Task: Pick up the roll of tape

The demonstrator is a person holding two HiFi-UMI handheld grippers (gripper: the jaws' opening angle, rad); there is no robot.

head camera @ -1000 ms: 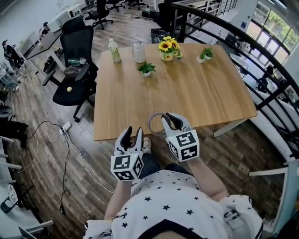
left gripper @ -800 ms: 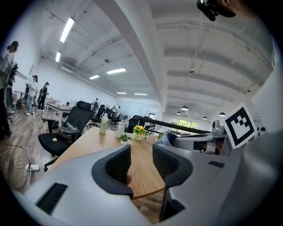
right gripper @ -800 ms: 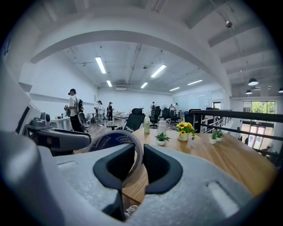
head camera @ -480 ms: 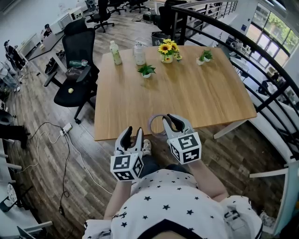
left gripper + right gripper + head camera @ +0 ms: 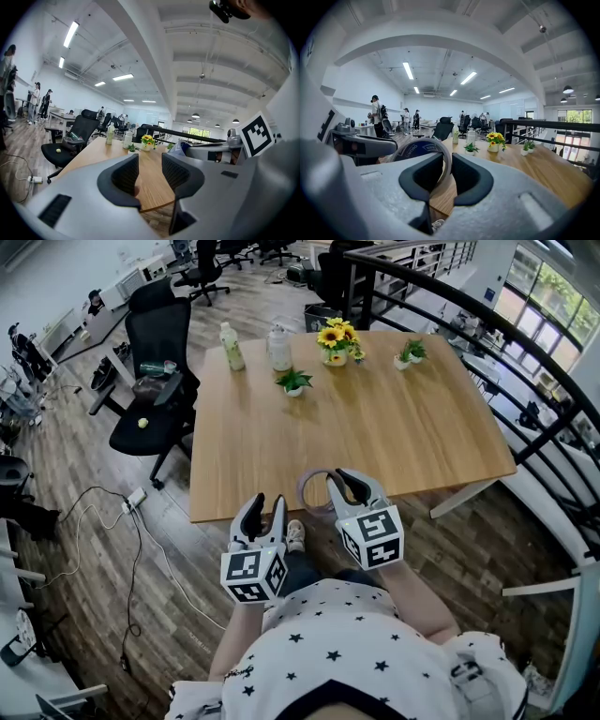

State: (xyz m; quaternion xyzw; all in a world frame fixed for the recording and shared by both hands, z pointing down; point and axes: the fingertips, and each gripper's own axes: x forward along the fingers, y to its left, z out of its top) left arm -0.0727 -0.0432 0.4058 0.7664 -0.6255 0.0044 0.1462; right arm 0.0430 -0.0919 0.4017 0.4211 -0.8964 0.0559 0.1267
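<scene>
Tape roll, one, in right tongs, two bottles

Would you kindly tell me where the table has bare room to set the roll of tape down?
The table is bare across its middle and near half, from the potted plant to the near edge, where the right gripper holds the roll of tape; the right side is free too. The far edge is crowded: bottle, jar, sunflowers, second small plant.
</scene>
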